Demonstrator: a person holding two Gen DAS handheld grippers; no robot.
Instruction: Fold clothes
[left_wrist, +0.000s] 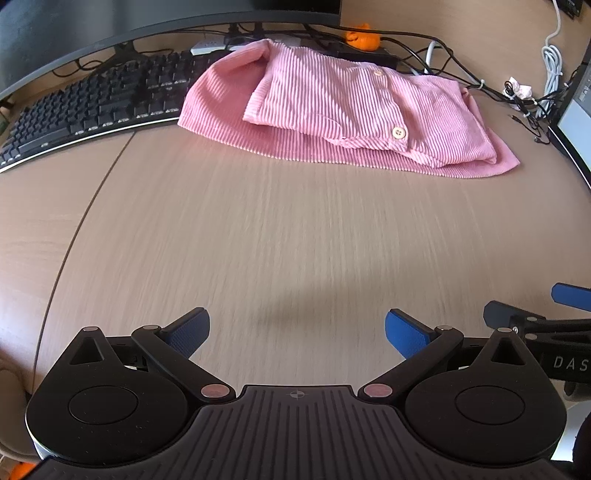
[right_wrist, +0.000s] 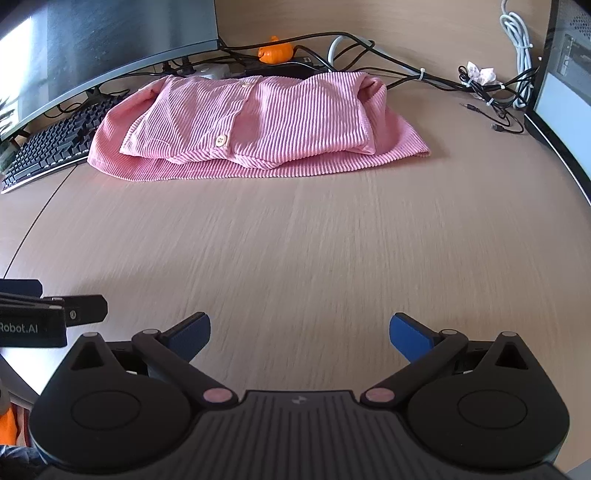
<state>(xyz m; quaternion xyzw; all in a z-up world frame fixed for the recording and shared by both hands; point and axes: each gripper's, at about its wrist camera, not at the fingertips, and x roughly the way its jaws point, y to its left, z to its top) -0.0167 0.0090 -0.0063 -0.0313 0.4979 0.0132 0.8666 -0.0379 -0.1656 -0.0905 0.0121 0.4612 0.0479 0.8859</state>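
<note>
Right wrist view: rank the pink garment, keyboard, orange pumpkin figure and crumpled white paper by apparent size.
1. pink garment, clearly the largest.
2. keyboard, though partly hidden behind the garment and cut off at the frame edge.
3. orange pumpkin figure and crumpled white paper: similar, both small and far; no ranking.

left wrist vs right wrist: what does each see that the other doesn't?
Only the left wrist view shows the left claw head-on, open over bare desk, and more of the keyboard.

Only the right wrist view shows the right claw head-on, also open and empty, and the garment's right folded edge.

Both show the folded pink garment lying on the wooden desk, untouched by either claw, with the orange figure and cables behind it.
</note>
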